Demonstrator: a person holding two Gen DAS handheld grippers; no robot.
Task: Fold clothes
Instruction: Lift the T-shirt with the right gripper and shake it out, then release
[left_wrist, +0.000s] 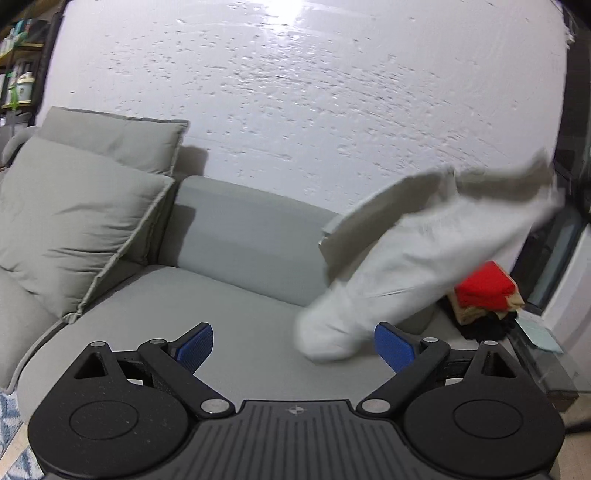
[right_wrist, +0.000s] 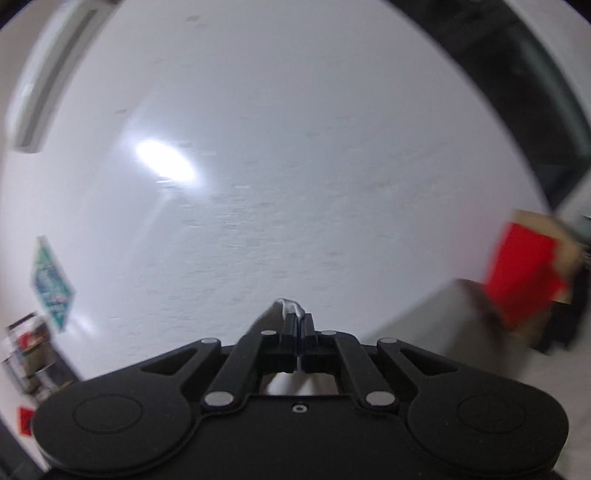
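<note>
A pale grey-white garment (left_wrist: 417, 258) hangs in the air over the right part of the grey sofa seat (left_wrist: 207, 317), blurred, with its lower end near the cushion. My left gripper (left_wrist: 295, 345) is open and empty above the seat, its blue pads (left_wrist: 195, 347) wide apart, the garment's lower end just ahead of the right pad. My right gripper (right_wrist: 298, 319) is shut on a bit of the white garment (right_wrist: 291, 308), which sticks out past the fingertips, and it points at the white wall.
Two grey cushions (left_wrist: 74, 218) lean at the sofa's left end. A stack of folded clothes, red on top (left_wrist: 484, 290), sits at the sofa's right end, also in the right wrist view (right_wrist: 521, 273). A glass side table (left_wrist: 539, 350) stands at the right.
</note>
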